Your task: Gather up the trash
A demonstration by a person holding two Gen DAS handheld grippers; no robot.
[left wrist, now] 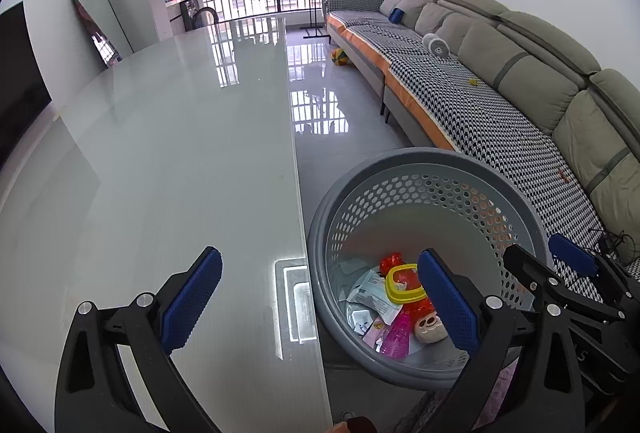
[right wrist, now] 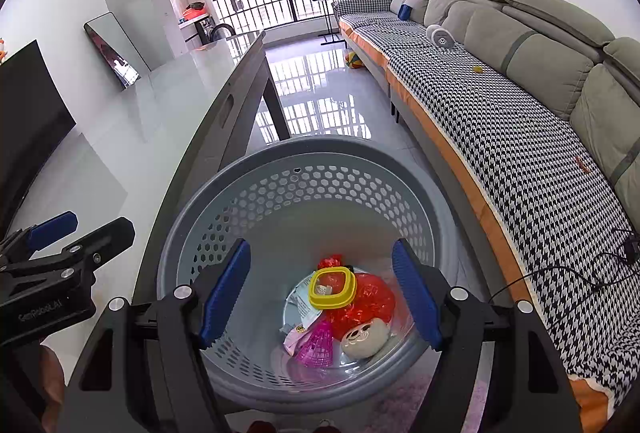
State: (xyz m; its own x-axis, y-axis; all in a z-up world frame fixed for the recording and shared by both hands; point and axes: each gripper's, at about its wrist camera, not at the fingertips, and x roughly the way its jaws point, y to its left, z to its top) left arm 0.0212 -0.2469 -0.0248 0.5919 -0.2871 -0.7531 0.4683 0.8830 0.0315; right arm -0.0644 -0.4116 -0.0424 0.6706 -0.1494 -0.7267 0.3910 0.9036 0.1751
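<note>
One grey perforated basket (right wrist: pixel 296 173) on the floor beside the glass table (left wrist: pixel 180 153). Inside: one yellow ring lid (right wrist: pixel 332 287), one red crinkled wrapper (right wrist: pixel 370 299), one pink shuttlecock (right wrist: pixel 318 343), one beige face toy (right wrist: pixel 366 337), several paper packets (left wrist: pixel 374 295). Right gripper (right wrist: pixel 322 291) angled down over the basket, jaws apart, empty. Left gripper (left wrist: pixel 320 301) straddling the table edge, jaws apart, empty.

The basket (right wrist: pixel 224 201) stands on the floor between the table (left wrist: pixel 180 153) on its left and the sofa (right wrist: pixel 520 121) on its right; wrappers (right wrist: pixel 304 303), a ring (right wrist: pixel 332 287) and a shuttlecock (right wrist: pixel 318 345) lie inside it.
</note>
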